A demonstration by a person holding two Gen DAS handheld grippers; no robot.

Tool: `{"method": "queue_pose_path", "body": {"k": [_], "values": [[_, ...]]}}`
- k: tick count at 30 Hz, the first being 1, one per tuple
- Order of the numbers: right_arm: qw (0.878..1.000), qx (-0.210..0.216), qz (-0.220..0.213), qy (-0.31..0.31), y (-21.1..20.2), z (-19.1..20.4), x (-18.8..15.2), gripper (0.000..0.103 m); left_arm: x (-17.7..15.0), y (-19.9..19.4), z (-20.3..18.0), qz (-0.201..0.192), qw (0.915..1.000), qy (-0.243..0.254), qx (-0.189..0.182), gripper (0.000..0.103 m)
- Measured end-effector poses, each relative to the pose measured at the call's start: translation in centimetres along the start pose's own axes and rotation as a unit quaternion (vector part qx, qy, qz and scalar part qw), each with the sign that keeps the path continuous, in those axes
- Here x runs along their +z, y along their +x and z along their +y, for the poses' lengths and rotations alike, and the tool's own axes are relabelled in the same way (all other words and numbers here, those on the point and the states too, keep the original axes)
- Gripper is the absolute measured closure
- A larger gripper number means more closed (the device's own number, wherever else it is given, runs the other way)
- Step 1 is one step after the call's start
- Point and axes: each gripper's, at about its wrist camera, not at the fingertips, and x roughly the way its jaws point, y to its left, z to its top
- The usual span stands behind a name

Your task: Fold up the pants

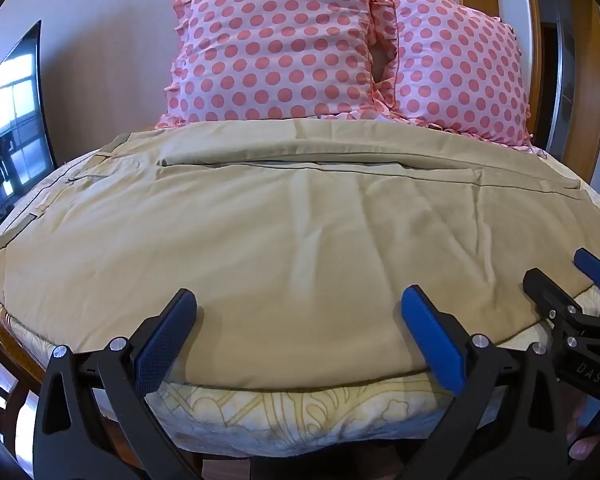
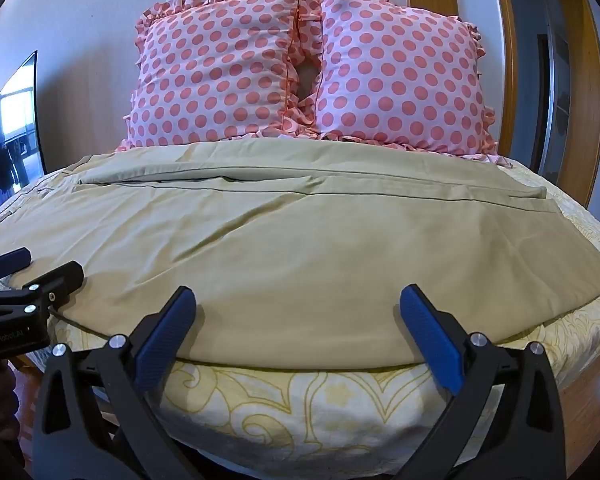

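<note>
The pants (image 1: 268, 232) lie spread flat across the bed (image 1: 284, 404), legs lengthwise side by side, reaching back to 2 dotted pillows (image 1: 276, 48) propped against the wall. The left tool (image 1: 300, 316) is released, fingers wide apart, hovering over the near hem at the bed's front edge. The right tool (image 2: 298, 314) is likewise released above the same hem, just beside the left, grasping nothing.

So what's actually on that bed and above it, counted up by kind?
Polka-dot pillows: 2, one on the left and one on the right
Khaki pants: 1
Patterned bedspread: 1
Handheld grippers: 2, left gripper and right gripper
Total: 6
</note>
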Motion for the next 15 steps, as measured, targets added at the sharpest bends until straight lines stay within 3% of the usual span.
{"method": "queue_pose_path", "body": {"k": [15], "values": [[1.000,0.000,-0.002,0.000,-0.04,-0.03,-0.02,0.002,0.00,0.00,0.02,-0.001,1.0000,-0.002,-0.001,0.001]]}}
